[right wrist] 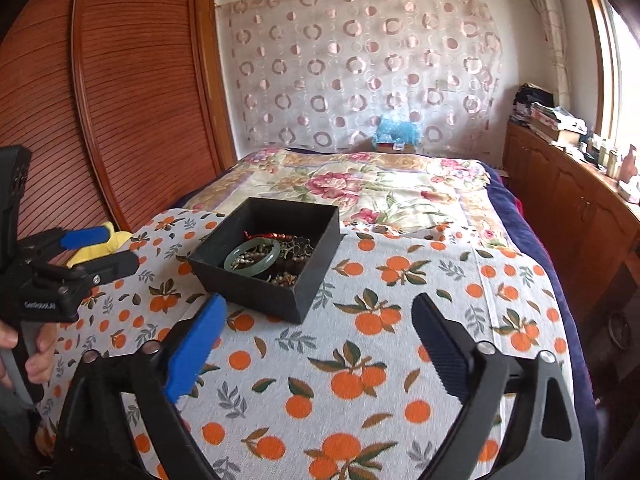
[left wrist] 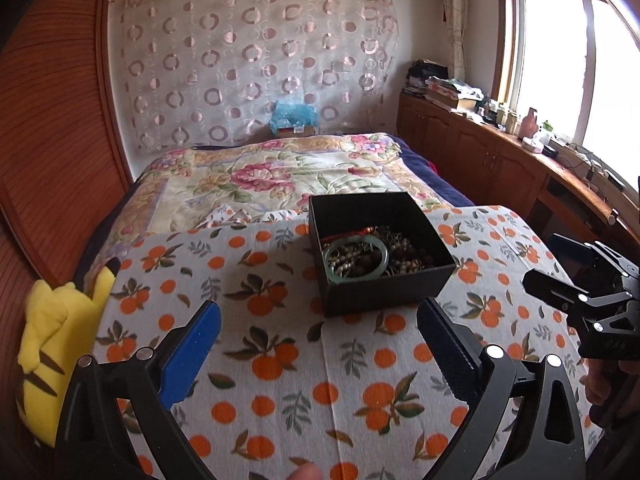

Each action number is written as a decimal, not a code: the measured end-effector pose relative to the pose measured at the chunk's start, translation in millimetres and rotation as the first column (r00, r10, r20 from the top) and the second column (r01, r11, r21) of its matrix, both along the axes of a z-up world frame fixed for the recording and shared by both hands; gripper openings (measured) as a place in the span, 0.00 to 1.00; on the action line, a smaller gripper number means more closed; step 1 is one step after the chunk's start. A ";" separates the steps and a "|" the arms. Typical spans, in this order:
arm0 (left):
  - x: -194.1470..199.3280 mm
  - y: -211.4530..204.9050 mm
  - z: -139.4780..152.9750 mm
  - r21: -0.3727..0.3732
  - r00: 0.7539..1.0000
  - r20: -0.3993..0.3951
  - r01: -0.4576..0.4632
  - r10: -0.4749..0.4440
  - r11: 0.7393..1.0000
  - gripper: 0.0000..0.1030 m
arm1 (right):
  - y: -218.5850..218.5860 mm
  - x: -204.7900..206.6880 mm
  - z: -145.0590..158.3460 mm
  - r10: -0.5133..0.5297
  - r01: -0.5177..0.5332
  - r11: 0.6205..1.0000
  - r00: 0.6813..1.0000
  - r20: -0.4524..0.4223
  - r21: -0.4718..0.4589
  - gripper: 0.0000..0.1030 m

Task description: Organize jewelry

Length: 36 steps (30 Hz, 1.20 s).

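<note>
The black box (left wrist: 380, 248) sat on the orange-print cloth (left wrist: 304, 380) — jade bangle (left wrist: 355, 258) and beads inside. Left gripper (left wrist: 318, 334) and right gripper (right wrist: 318, 328) hovered near it, jaws apart — apparently ready to reach in.

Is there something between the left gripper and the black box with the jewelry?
Nothing visible. Only bare orange-print cloth lies between the open left gripper and the black box.

Left claw (left wrist: 318, 322) wide open, empty, over orange-print cloth (left wrist: 280, 360). Black jewelry box (left wrist: 380, 254) just ahead: jade bangle (left wrist: 355, 258), beads inside. Right claw (left wrist: 560, 264) at cloth's right edge.
</note>
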<state>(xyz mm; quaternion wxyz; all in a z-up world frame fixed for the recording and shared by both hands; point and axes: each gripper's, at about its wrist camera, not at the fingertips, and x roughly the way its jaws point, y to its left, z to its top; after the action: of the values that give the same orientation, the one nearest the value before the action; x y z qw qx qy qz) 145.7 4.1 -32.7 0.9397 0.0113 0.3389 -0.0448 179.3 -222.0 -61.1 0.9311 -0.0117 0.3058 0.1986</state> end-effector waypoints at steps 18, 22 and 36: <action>-72.4 -6.7 34.8 -0.026 0.990 0.138 -0.029 0.032 0.999 0.92 | -14.8 -76.6 36.8 -0.094 0.089 0.995 0.983 0.159 0.044 0.97; -80.0 -8.7 38.8 -0.018 0.986 0.161 -0.030 0.032 0.999 0.92 | -14.7 -85.3 42.1 -0.094 0.086 0.995 0.980 0.177 0.055 0.97; -84.1 -7.4 41.4 -0.026 0.984 0.174 -0.035 0.039 0.999 0.92 | -10.6 -90.6 45.3 -0.097 0.088 0.994 0.980 0.176 0.057 0.97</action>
<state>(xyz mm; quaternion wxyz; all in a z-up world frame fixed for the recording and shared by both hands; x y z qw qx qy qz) 61.6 -3.3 8.6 0.9665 -0.0019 0.2550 -0.0299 88.8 -232.7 -15.8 0.9629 0.0078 0.2166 0.1607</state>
